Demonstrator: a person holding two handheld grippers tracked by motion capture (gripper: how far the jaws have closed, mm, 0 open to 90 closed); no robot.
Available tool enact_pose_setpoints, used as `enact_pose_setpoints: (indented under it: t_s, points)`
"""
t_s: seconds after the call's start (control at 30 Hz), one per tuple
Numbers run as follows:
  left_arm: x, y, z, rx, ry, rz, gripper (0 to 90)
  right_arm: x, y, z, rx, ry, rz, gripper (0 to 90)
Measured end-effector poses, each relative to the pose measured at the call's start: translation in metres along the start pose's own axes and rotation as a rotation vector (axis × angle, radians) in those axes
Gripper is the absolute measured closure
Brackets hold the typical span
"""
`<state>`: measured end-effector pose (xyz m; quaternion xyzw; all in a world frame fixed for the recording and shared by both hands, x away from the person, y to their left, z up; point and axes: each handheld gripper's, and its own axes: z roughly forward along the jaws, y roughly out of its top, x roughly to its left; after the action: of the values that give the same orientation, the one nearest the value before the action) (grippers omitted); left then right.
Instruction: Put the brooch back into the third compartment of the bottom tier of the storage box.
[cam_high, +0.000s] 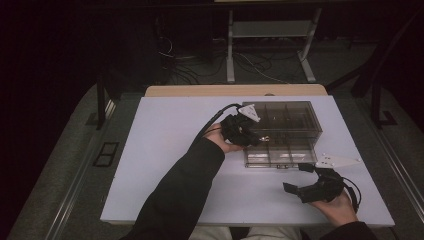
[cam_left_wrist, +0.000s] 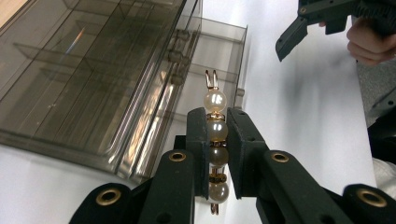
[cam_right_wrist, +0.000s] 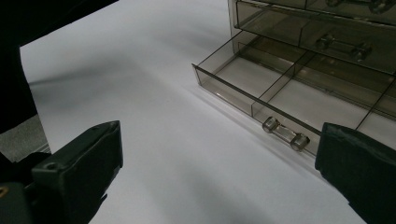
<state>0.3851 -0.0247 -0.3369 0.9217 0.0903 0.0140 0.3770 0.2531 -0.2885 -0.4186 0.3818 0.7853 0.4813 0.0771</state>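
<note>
Gripping a pearl hair clip (cam_left_wrist: 215, 140) over the pulled-out drawer (cam_right_wrist: 261, 100), left gripper (cam_left_wrist: 216, 133) readies the drop; right gripper (cam_right_wrist: 219, 154) waits, jaws wide and empty.

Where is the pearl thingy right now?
The pearl clip is pinched between the left gripper's jaws in the left gripper view, held up beside the clear drawer box, just above its pulled-out bottom drawer.
</note>
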Motion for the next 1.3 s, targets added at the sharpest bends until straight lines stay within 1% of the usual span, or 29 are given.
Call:
enact_pose_setpoints:
  t_s: [0.23,0.33,0.53,0.57,0.67,0.7,0.8,0.83,0.87,1.03,1.27,1.3]
  points:
    - [-0.002,0.009,0.013,-0.004,-0.018,0.012,79.0,0.0,0.0,0.0,0.001,0.0,-0.002,0.3]
    - [-0.003,0.011,0.018,-0.003,-0.025,0.011,79.0,0.0,0.0,0.0,0.002,0.001,-0.003,0.3]
    - [-0.003,0.015,0.026,-0.011,-0.032,0.011,79.0,0.0,0.0,0.0,0.001,0.002,-0.004,0.3]
    - [-0.003,0.016,0.027,-0.011,-0.032,0.017,79.0,0.0,0.0,0.0,0.001,0.002,-0.004,0.3]
    - [-0.003,0.018,0.032,-0.017,-0.038,0.011,79.0,0.0,0.0,0.0,0.003,0.002,-0.004,0.3]
    - [-0.002,0.019,0.034,-0.018,-0.04,0.016,79.0,0.0,0.0,0.001,0.0,0.003,-0.003,0.3]
    - [-0.002,0.021,0.039,-0.022,-0.047,0.015,79.0,0.0,0.0,0.0,-0.001,0.004,-0.002,0.3]
    - [-0.003,0.021,0.041,-0.024,-0.049,0.009,79.0,0.0,0.0,0.0,-0.001,0.004,-0.002,0.3]
    - [-0.003,0.022,0.043,-0.026,-0.051,0.014,79.0,0.0,0.0,0.0,0.0,0.004,-0.002,0.3]
    - [-0.004,0.026,0.052,-0.037,-0.059,0.011,79.0,0.0,-0.001,0.0,0.002,0.006,-0.004,0.3]
    - [-0.007,0.031,0.064,-0.043,-0.067,0.017,79.0,0.0,-0.001,0.0,0.0,0.009,-0.002,0.3]
    - [-0.007,0.032,0.065,-0.048,-0.068,0.012,79.0,0.001,-0.001,0.0,0.002,0.009,-0.003,0.3]
